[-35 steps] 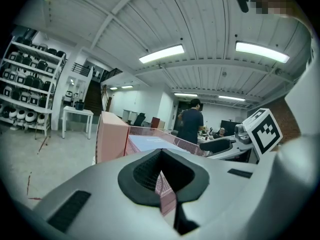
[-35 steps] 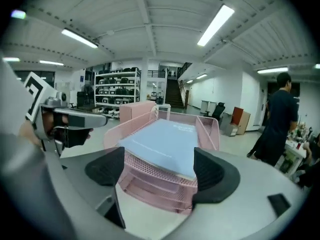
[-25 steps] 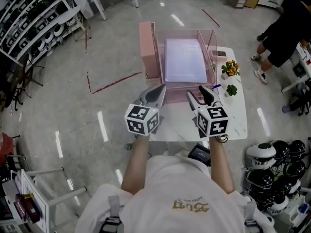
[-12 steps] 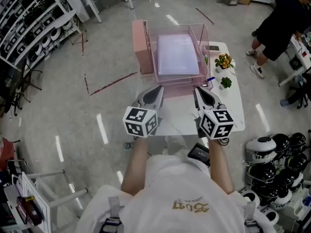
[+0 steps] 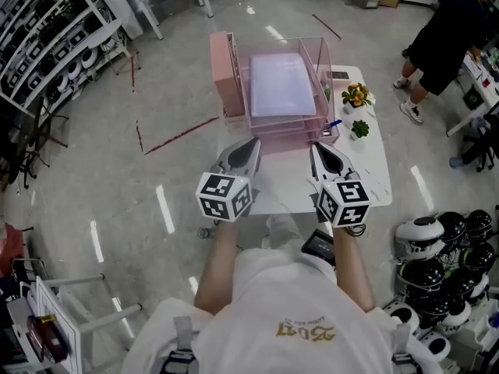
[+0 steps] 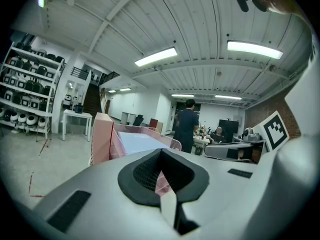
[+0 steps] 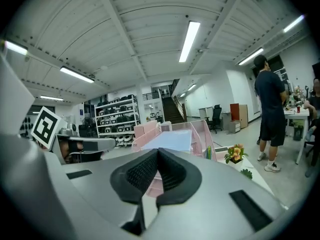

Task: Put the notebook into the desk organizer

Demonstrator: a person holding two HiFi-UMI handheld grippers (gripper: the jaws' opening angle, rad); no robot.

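A pink desk organizer with clear pink trays stands at the far end of the white table. The pale lavender notebook lies flat in its top tray; it also shows in the left gripper view as the notebook and in the right gripper view as the notebook. My left gripper hovers shut and empty just in front of the organizer's left side. My right gripper hovers level with it at the right, also shut with nothing held. Both sets of jaws point at the organizer, as seen at the left gripper and the right gripper.
A small pot of orange flowers, a small green plant and a blue pen sit on the table right of the organizer. A person stands at the far right. Helmets pile at the lower right; shelving lines the left.
The right gripper's jaws have gone from open to shut with nothing between them. Both grippers sit slightly nearer to me, away from the organizer. The notebook stays in the top tray.
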